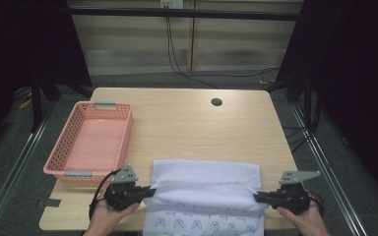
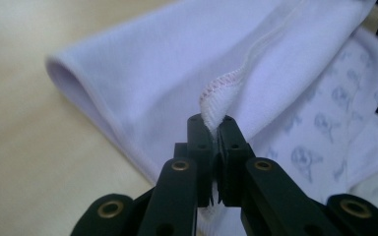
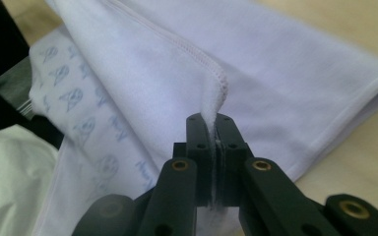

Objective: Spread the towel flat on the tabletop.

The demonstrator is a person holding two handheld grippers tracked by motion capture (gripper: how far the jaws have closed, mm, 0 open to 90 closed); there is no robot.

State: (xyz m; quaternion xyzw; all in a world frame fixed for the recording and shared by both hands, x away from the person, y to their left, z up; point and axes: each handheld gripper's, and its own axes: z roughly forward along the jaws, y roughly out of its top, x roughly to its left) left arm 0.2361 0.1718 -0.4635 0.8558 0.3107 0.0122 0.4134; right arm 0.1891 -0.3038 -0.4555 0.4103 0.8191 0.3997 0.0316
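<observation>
A white cloth [image 1: 205, 182] lies folded over at the near middle of the wooden table [image 1: 187, 123]; its printed inner side with small blue figures hangs over the front edge. My left gripper [image 1: 150, 191] is shut on the cloth's left hemmed edge, the stitched corner [image 2: 215, 101] pinched between the jaws. My right gripper [image 1: 257, 196] is shut on the right hemmed edge [image 3: 215, 101]. In both gripper views the fold of the cloth [image 2: 142, 73] [image 3: 295, 73] rests on the tabletop beyond the jaws.
An empty pink plastic basket [image 1: 63, 147] with grey handles stands at the table's left. A round cable hole [image 1: 216, 102] sits near the far edge. Black cables run on the floor behind. Bare wood lies between basket and cloth.
</observation>
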